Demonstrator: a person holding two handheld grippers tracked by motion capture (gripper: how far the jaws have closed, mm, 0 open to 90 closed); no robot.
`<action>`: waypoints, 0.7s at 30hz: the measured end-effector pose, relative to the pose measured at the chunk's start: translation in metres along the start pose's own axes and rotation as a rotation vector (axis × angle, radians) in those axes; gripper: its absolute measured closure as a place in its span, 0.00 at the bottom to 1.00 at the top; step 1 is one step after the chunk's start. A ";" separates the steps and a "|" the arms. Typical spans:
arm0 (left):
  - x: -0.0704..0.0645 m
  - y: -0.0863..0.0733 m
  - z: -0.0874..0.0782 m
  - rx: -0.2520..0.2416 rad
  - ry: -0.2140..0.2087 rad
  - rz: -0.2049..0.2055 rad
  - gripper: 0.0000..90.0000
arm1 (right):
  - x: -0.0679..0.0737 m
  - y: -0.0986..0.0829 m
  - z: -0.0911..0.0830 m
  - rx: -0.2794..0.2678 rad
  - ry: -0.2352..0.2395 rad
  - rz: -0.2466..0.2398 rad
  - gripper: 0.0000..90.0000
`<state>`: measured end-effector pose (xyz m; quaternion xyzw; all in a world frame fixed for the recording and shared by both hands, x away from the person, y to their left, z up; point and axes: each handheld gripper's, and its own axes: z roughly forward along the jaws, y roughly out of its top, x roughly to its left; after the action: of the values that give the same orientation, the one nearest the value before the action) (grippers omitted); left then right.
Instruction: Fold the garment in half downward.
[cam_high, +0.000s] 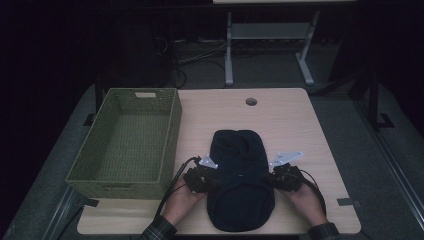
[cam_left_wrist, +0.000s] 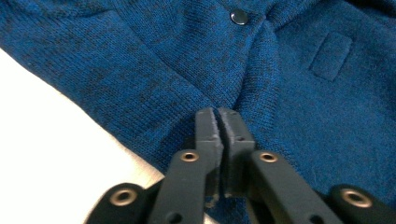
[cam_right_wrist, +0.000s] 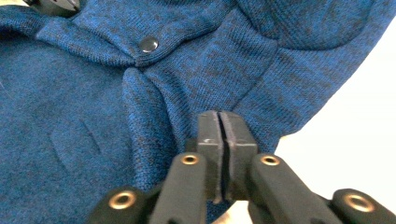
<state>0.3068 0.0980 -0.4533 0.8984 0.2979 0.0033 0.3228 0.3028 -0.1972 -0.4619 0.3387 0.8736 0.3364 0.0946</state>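
Wooden table (cam_high: 300, 130): blue sweater (cam_high: 240, 185) between claws; left claw (cam_left_wrist: 218, 122), right claw (cam_right_wrist: 219, 123) each pinching its edge.

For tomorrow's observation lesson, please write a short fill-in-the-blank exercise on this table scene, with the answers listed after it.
1. The knitted garment lying on the table is dark ____ in colour.
2. The woven basket stands to the ____ of the garment in the high view.
3. The left gripper and the right gripper each have their jaws ____ at an edge of the garment.
4. A round snap ____ sits on the garment's front.

Answers: blue; left; closed; button
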 end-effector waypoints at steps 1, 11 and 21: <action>0.000 0.000 -0.001 -0.004 0.004 -0.005 0.88 | 0.000 0.000 -0.001 -0.004 -0.004 -0.004 0.89; 0.002 0.008 -0.004 -0.018 0.050 0.009 0.61 | -0.004 0.004 -0.008 -0.042 -0.009 0.011 0.69; 0.010 0.022 -0.017 -0.069 0.092 0.022 0.48 | -0.015 0.025 -0.018 -0.074 -0.014 0.015 0.58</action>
<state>0.3230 0.0999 -0.4288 0.8889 0.3020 0.0585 0.3393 0.3209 -0.2026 -0.4328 0.3438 0.8573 0.3669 0.1107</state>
